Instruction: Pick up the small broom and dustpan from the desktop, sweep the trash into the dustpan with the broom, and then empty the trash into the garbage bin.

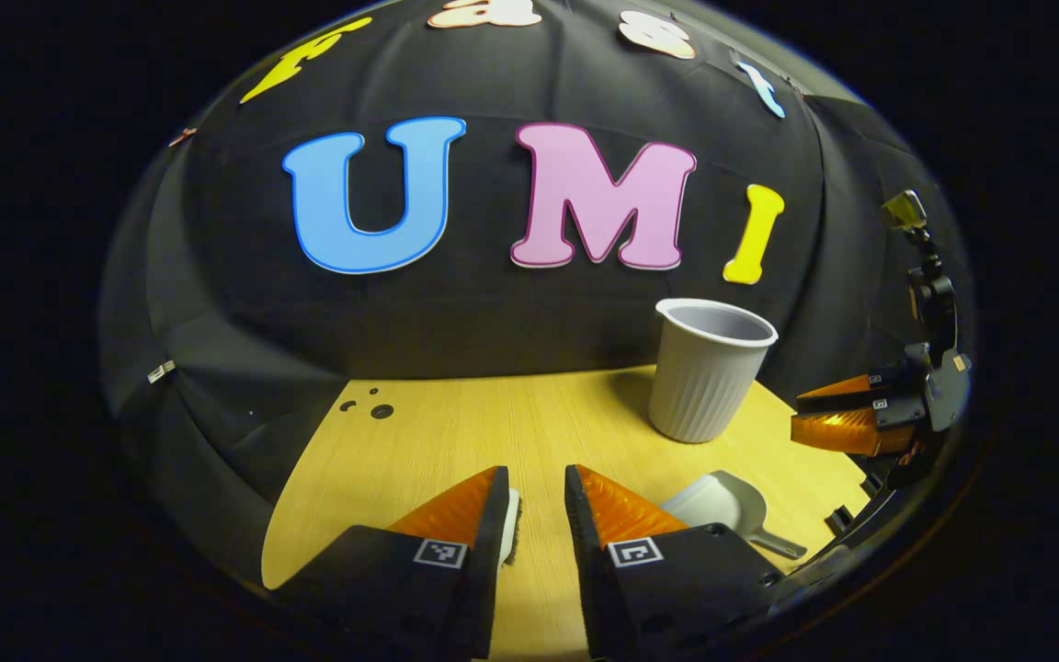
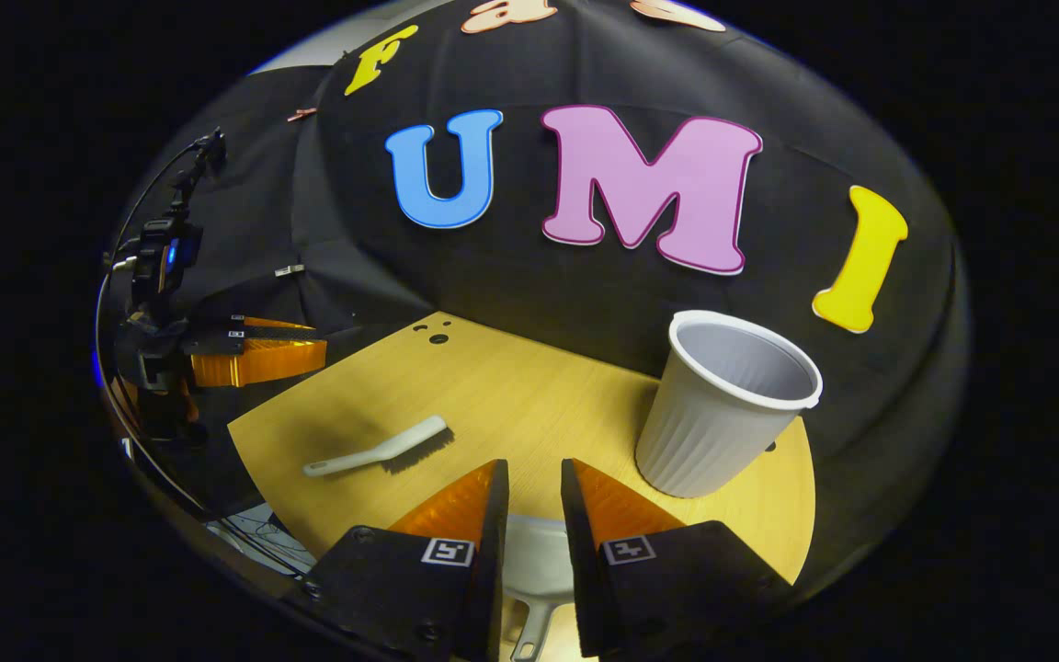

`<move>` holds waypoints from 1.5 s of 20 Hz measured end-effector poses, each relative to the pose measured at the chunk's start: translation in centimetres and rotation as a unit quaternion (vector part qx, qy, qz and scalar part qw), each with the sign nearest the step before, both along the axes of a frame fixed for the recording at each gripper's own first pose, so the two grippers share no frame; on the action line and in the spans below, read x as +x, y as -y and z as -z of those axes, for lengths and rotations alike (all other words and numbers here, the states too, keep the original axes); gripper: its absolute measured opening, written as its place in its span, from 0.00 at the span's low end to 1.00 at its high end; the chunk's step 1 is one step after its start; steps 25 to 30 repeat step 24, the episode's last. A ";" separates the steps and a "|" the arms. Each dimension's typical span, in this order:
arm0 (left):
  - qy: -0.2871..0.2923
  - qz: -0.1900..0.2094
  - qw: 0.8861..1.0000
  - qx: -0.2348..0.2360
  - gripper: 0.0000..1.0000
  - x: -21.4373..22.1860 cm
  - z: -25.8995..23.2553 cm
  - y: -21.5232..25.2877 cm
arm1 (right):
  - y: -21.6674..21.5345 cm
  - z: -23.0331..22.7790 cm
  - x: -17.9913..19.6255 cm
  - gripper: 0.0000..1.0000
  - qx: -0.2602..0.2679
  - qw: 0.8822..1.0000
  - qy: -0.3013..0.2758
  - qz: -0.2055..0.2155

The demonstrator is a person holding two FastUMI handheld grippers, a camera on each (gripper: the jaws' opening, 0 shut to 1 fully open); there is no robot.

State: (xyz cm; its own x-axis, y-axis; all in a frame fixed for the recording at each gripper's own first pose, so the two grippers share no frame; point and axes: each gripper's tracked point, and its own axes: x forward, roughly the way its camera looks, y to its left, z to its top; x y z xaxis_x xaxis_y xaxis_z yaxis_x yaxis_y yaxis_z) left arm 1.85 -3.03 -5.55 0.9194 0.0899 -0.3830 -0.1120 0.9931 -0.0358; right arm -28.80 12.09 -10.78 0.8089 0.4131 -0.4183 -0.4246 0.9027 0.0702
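A small white broom (image 2: 382, 450) lies flat on the wooden desktop (image 2: 529, 395), left of my right gripper (image 2: 534, 515). That gripper hovers over the pale dustpan (image 2: 537, 556), whose handle points toward me; its fingers stand a narrow gap apart with nothing pressed between them. In the left gripper view the dustpan (image 1: 723, 504) lies to the right of my left gripper (image 1: 537, 515), which is also slightly open and empty. A white sliver (image 1: 512, 526), perhaps the broom, peeks out by its left finger. The ribbed grey-white garbage bin (image 1: 709, 372) (image 2: 723, 414) stands upright at the desk's back right.
Each gripper shows in the other's view: the right one (image 1: 851, 418) at the far right edge, the left one (image 2: 254, 354) at the far left. Small dark holes (image 1: 381, 411) mark the desk's back left corner. Black cloth walls close in behind.
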 end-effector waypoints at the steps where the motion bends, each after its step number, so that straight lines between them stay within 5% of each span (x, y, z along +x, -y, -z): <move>1: 0.002 -0.006 1.000 0.007 0.42 -0.3 -0.4 -0.3 | -0.4 -0.2 0.1 0.36 0.004 1.000 0.001 -0.004; 8: -0.001 -0.030 0.999 0.018 0.42 -1.4 -0.8 -1.1 | -1.6 -0.4 0.7 0.35 0.015 1.000 0.005 -0.020; 30: -0.022 -0.011 0.999 0.023 0.42 -1.1 0.0 -1.0 | -1.6 -1.3 0.2 0.34 0.007 1.000 -0.001 -0.002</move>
